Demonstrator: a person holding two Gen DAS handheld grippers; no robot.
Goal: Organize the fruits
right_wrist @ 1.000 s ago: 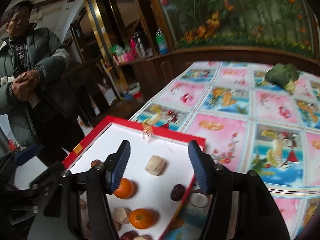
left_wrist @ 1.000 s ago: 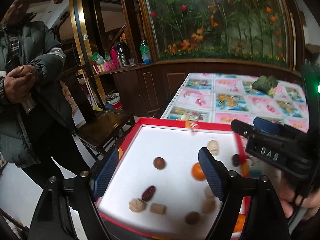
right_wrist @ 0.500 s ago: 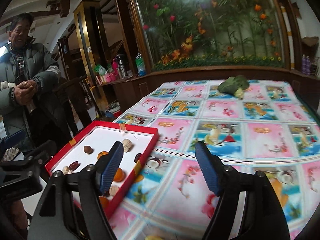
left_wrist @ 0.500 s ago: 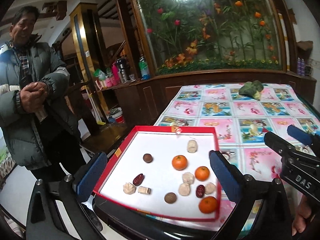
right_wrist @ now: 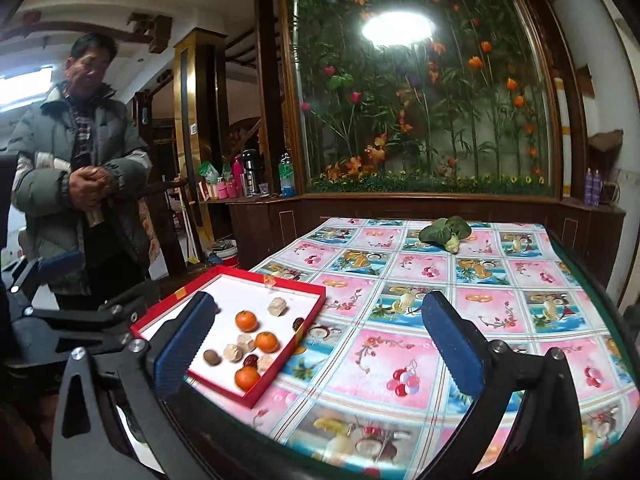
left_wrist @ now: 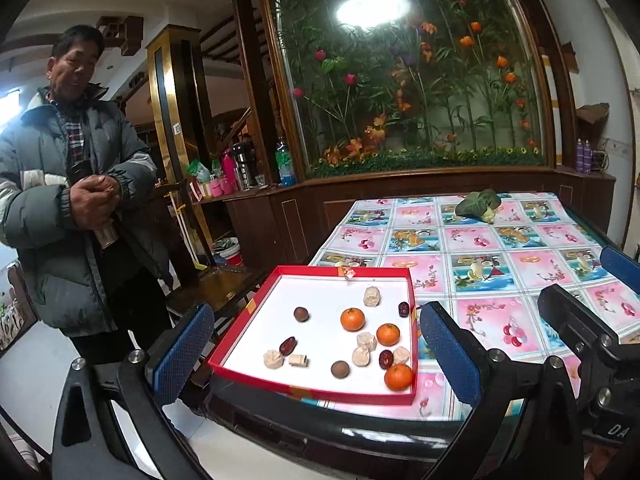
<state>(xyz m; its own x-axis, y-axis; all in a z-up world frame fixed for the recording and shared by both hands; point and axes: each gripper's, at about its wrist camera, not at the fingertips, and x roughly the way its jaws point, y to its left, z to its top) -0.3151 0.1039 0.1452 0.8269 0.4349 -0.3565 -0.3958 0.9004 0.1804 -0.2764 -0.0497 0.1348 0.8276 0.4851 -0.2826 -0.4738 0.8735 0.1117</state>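
Observation:
A red-rimmed white tray (left_wrist: pixel 312 391) sits at the table's near left corner; it also shows in the right wrist view (right_wrist: pixel 280 286). It holds three oranges (left_wrist: pixel 352 319), red dates (left_wrist: pixel 287 345), brown round fruits (left_wrist: pixel 301 314) and several pale walnuts (left_wrist: pixel 371 296), all loose. My left gripper (left_wrist: pixel 316 352) is open and empty, held back from the table edge in front of the tray. My right gripper (right_wrist: pixel 320 344) is open and empty, to the right of the tray; the oranges (right_wrist: pixel 245 319) show beside its left finger.
The table has a pink and blue fruit-print cloth (right_wrist: pixel 440 280). A green leafy vegetable (right_wrist: pixel 446 231) lies at the far side. A man in a grey jacket (left_wrist: pixel 76 216) stands left of the table. A wooden chair (left_wrist: pixel 216 288) stands beside the tray corner.
Both grippers have pulled back and up from the tray; the tray and table now look smaller and farther away. The fruits have not moved.

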